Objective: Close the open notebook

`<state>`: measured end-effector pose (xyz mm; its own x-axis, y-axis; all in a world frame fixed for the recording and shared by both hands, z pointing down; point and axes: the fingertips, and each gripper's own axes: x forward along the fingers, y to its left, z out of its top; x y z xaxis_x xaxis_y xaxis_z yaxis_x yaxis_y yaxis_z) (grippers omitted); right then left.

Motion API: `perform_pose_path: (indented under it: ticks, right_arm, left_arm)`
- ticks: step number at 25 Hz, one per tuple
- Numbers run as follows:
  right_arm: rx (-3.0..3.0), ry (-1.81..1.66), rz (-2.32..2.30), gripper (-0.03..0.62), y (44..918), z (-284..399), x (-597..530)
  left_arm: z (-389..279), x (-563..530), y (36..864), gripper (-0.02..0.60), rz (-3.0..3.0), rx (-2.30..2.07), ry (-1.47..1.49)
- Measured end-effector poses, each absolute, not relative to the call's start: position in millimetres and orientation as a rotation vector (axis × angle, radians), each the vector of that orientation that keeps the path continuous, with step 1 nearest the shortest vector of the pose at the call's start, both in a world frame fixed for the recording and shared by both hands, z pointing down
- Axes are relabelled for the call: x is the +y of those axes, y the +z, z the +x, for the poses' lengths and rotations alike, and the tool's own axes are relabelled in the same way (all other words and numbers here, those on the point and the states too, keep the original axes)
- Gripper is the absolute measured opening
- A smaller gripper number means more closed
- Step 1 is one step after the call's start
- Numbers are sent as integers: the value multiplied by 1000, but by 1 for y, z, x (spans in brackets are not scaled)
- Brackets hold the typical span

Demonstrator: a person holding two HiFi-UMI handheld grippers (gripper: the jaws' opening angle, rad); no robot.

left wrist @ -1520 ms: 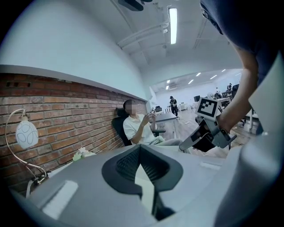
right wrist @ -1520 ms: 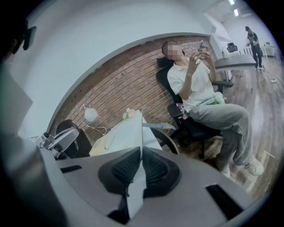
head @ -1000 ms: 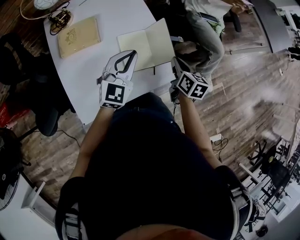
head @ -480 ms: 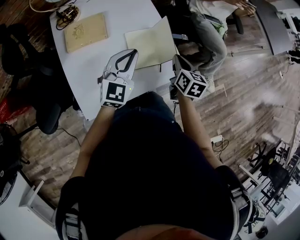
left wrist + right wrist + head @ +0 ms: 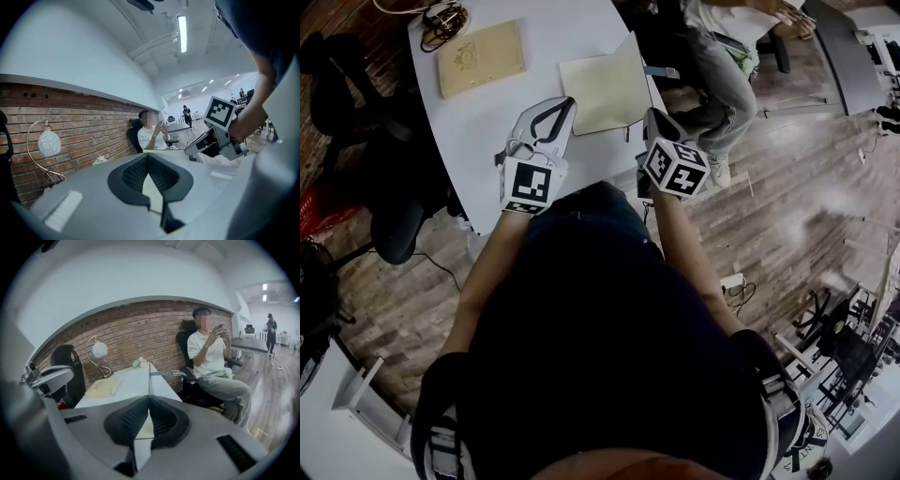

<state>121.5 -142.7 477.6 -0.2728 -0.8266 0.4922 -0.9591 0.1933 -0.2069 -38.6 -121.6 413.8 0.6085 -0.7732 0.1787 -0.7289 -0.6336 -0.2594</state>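
The right gripper [image 5: 649,115] has its 2 jaws pinched on the raised right leaf of the notebook [image 5: 595,94], which lies on the white table [image 5: 487,122]. The left gripper [image 5: 570,102] has its jaws pressed together, with the tips at the notebook's left edge.

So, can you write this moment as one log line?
right claw: shut on notebook cover | left claw: shut, beside notebook | notebook: partly open, on table

Dim head view; ceiling strip light [image 5: 182,33] glares in left gripper view; fisheye bending, dark vignetted corners.
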Motion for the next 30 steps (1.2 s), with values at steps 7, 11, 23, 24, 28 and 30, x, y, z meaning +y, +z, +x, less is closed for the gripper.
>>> perform_pose_path:
  ticks: [7,11,23,24,28,30]
  right_arm:
    - [-2183,648,1690,20,477,109,-141]
    - [-2176,615,1677,20,476,103,-140]
    - [-2195,558,1622,20,477,85,-155]
    - [-2198,551,1614,20,477,83,-156]
    - [-2212,529,1581,20,478,75,-161]
    - [-2219,521,1563,20,479,69,-164]
  left_arm:
    - [-47,-124,416,6,-2671,1280,-407]
    - [-47,-126,414,6,-2667,1282,-401]
    - [-53,-135,422,6,-2670,1329,-432]
    - [-53,-136,422,6,-2666,1332,-432]
    - [-57,-139,419,6,-2647,1345,-431]
    - [-62,-140,423,6,-2649,1372,-444]
